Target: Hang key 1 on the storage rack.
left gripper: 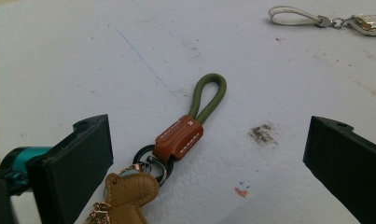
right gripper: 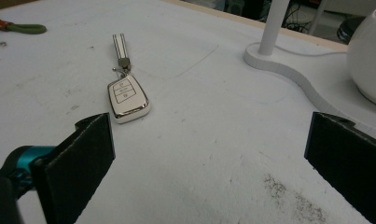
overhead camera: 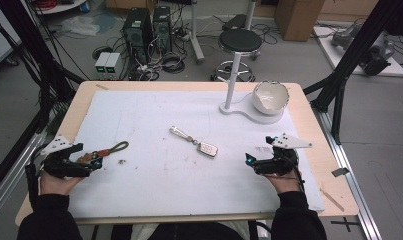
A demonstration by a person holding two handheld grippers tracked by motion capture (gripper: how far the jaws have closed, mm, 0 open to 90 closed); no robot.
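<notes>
A keychain [overhead camera: 108,150] with a green cord loop, brown leather tab and tan leather charm lies at the table's left; in the left gripper view the keychain [left gripper: 178,137] sits between the wide-apart jaws of my open left gripper [left gripper: 206,158]. My left gripper [overhead camera: 91,162] rests just left of it. A white car key fob [overhead camera: 207,148] with a white strap [overhead camera: 179,132] lies mid-table. My right gripper [overhead camera: 250,160] is open and holds nothing, to the right of the fob. In the right gripper view the car key fob [right gripper: 127,98] lies ahead and left of my right gripper [right gripper: 209,163].
A white bowl [overhead camera: 271,97] sits on a white stand base [overhead camera: 249,114] with an upright post [overhead camera: 232,82] at the back right. White foam board [overhead camera: 154,175] covers the wooden table. A dark smudge [left gripper: 262,134] marks the board near the keychain.
</notes>
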